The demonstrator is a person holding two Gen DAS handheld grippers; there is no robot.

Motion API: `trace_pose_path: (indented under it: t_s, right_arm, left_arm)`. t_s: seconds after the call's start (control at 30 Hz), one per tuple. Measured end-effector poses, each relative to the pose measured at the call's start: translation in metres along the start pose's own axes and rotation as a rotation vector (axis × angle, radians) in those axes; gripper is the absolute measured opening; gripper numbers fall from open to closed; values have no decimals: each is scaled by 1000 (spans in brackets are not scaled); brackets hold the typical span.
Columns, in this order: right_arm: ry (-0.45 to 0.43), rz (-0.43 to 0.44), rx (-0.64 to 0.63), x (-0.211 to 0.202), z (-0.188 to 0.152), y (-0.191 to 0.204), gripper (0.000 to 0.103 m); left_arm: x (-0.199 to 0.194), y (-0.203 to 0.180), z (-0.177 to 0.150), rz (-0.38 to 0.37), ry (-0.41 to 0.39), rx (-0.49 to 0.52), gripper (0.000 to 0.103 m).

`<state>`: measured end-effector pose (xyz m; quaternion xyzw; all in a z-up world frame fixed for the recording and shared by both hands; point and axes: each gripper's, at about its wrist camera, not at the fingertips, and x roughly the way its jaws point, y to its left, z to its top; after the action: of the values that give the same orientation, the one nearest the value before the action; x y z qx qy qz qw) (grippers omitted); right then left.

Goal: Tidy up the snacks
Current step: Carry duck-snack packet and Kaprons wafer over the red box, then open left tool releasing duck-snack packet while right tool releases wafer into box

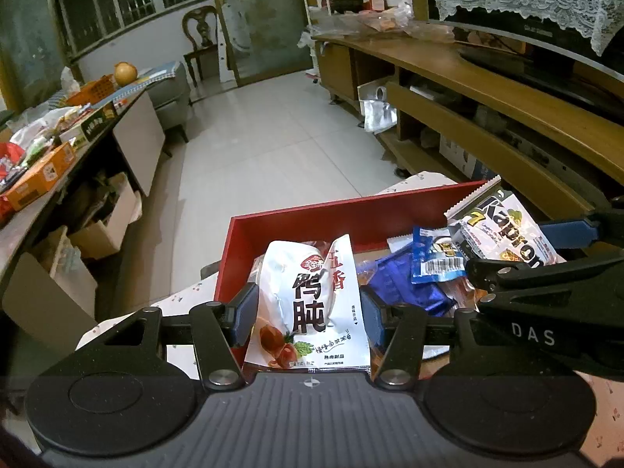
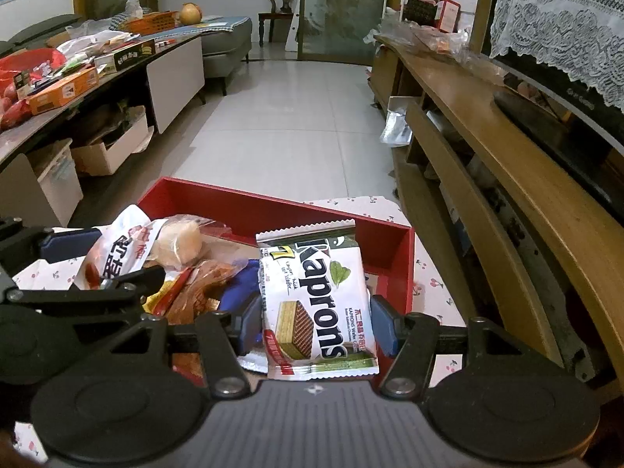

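A red box (image 1: 319,218) (image 2: 249,202) stands on a cherry-print cloth and holds several snack packs. My left gripper (image 1: 310,312) is shut on a white pouch with black Chinese characters (image 1: 312,296), held upright over the box's left part; the pouch also shows in the right wrist view (image 2: 117,253). My right gripper (image 2: 318,323) is shut on a white Kaprons wafer pack (image 2: 316,296) over the box's right part; the pack also shows in the left wrist view (image 1: 503,230). Blue packs (image 1: 405,284), an orange pack (image 2: 202,288) and a bun in clear wrap (image 2: 181,245) lie inside.
A long table (image 2: 23,136) at the left carries boxes, bags and an orange basket (image 2: 152,21). A wooden TV stand (image 2: 507,117) runs along the right. Tiled floor (image 2: 280,124) lies beyond the box. Cardboard boxes (image 2: 109,148) sit under the left table.
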<state>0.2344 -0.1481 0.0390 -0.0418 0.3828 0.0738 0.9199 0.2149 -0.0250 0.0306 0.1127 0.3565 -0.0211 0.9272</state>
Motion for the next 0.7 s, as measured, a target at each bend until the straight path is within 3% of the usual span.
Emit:
trace_pose_path:
  t_s: [0.7]
  right_arm:
    - [65,23,1,53,3,4,68]
  left_arm:
    - [47,9,-7,-24,77,-63,62]
